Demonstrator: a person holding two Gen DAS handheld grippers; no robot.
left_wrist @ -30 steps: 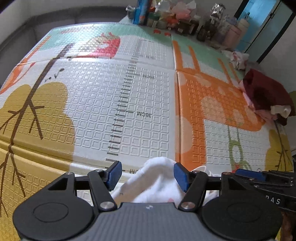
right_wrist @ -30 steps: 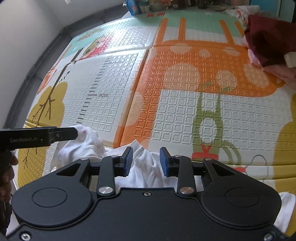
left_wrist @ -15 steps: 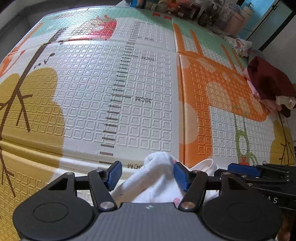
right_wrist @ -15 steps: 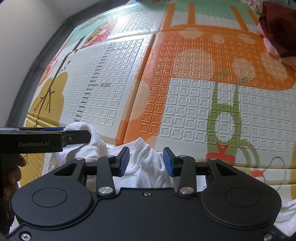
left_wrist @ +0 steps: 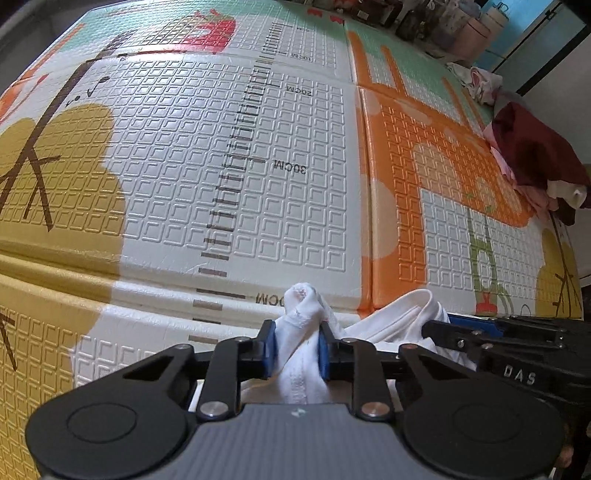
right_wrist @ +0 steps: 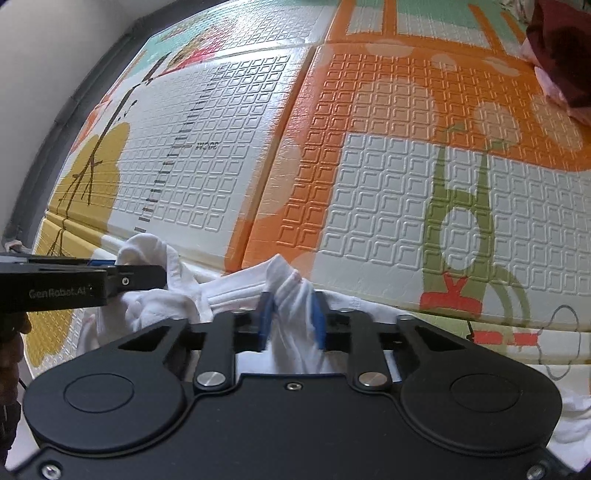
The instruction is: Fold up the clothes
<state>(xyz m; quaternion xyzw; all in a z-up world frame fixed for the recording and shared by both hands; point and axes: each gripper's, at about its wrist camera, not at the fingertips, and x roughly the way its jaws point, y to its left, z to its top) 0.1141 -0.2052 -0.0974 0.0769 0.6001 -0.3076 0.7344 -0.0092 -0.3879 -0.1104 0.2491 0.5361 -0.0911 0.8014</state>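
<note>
A white garment (left_wrist: 391,325) with faint pink marks lies bunched at the near edge of the play mat (left_wrist: 258,166). My left gripper (left_wrist: 295,349) is closing its jaws, and its blue pads pinch a raised fold of the white cloth. My right gripper (right_wrist: 290,321) is closing too, with another fold of the same garment (right_wrist: 236,288) squeezed between its pads. In the right wrist view the left gripper (right_wrist: 110,275) shows from the side at the left, cloth bulging past its tip. The right gripper's fingers (left_wrist: 480,332) show at the lower right of the left wrist view.
The patterned foam play mat (right_wrist: 369,166) stretches ahead, with a printed ruler scale. A heap of dark red and pink clothes (left_wrist: 532,162) sits at its right edge. Bottles and clutter (left_wrist: 436,18) line the far end. A grey wall base (right_wrist: 55,122) borders the left.
Both grippers have sunk toward the mat and shut their jaws on folds of the white garment, which earlier lay loose between wide-open pads.
</note>
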